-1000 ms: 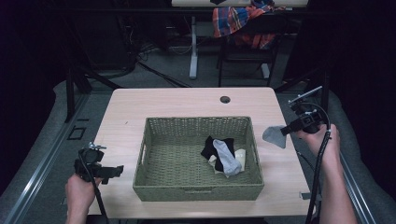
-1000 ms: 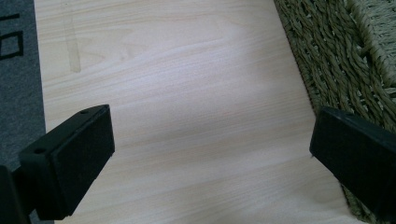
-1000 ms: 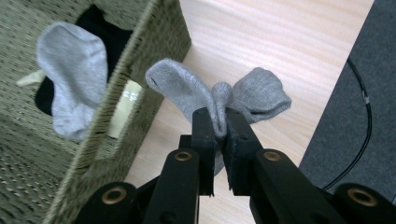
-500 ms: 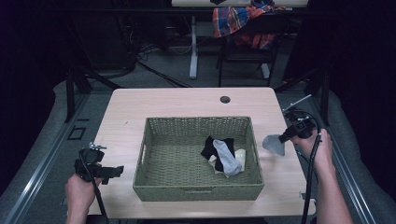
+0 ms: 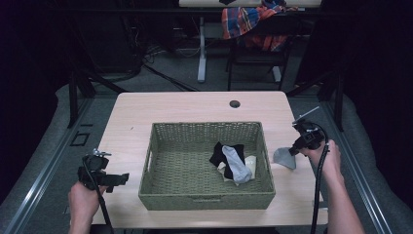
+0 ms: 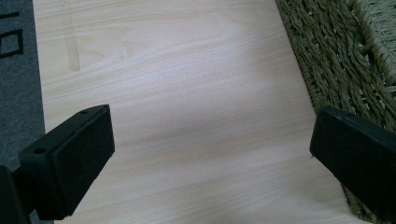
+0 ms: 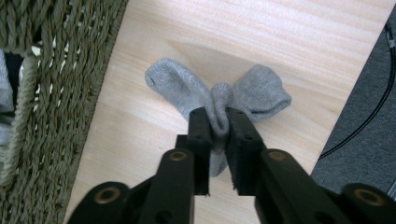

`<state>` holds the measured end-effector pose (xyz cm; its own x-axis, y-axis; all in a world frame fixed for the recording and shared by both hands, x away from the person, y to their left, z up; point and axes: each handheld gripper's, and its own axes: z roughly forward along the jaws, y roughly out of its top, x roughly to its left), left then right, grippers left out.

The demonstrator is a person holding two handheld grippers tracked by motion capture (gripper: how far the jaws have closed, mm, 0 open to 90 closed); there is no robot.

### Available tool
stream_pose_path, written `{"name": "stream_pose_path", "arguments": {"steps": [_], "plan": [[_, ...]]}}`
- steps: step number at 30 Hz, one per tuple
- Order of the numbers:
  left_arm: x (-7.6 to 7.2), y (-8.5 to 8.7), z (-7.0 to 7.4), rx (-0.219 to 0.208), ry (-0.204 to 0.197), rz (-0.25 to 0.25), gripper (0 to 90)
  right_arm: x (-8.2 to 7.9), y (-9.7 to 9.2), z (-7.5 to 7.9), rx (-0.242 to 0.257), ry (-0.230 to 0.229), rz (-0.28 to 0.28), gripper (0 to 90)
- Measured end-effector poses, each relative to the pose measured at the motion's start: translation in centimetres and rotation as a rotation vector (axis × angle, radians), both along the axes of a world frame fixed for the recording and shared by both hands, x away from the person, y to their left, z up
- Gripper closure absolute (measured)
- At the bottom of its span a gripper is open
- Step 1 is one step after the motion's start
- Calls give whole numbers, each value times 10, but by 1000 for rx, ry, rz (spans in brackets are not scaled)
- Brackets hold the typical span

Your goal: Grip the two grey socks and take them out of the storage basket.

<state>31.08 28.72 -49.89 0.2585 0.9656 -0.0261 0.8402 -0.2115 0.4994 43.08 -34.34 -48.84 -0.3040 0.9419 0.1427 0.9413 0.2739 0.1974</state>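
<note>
- The right gripper [image 7: 217, 123] has its fingers pinched on a grey sock [image 7: 219, 98], low over the tabletop [image 5: 195, 109] just right of the wicker basket [image 5: 207, 200].
- It looks like sock-gathering: next, lift it over the rim to join the socks [image 5: 233, 161] inside.
- The left gripper [image 6: 210, 154] idles, fingers spread wide and empty.
- Dim room; a plaid cloth [image 5: 243, 22] hangs behind.

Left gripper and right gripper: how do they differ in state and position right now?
The left gripper has its jaws spread wide over bare wooden table; the right gripper is clamped on a bunched grey sock. The left sits left of the woven green basket, the right on its right. Both are hand-held, outside the basket.
</note>
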Motion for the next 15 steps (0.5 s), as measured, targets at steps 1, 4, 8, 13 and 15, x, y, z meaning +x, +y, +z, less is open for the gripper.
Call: {"name": "stream_pose_path", "arguments": {"steps": [1, 4, 8, 13, 15], "plan": [[0, 0, 0, 1, -1, 0, 0, 1, 0, 1, -6, -1, -1, 745], [0, 1, 0, -4, -3, -3, 0, 1, 1, 0, -5, -12, -7, 627], [0, 1, 0, -6, -4, -3, 0, 0, -1, 4, -9, -44, -31, 532], [0, 0, 0, -10, -9, 1, 0, -3, -1, 18, 8, -68, -26, 320], [0, 1, 1, -10, -9, 2, 0, -5, -1, 24, 20, -82, -20, 213]]}}
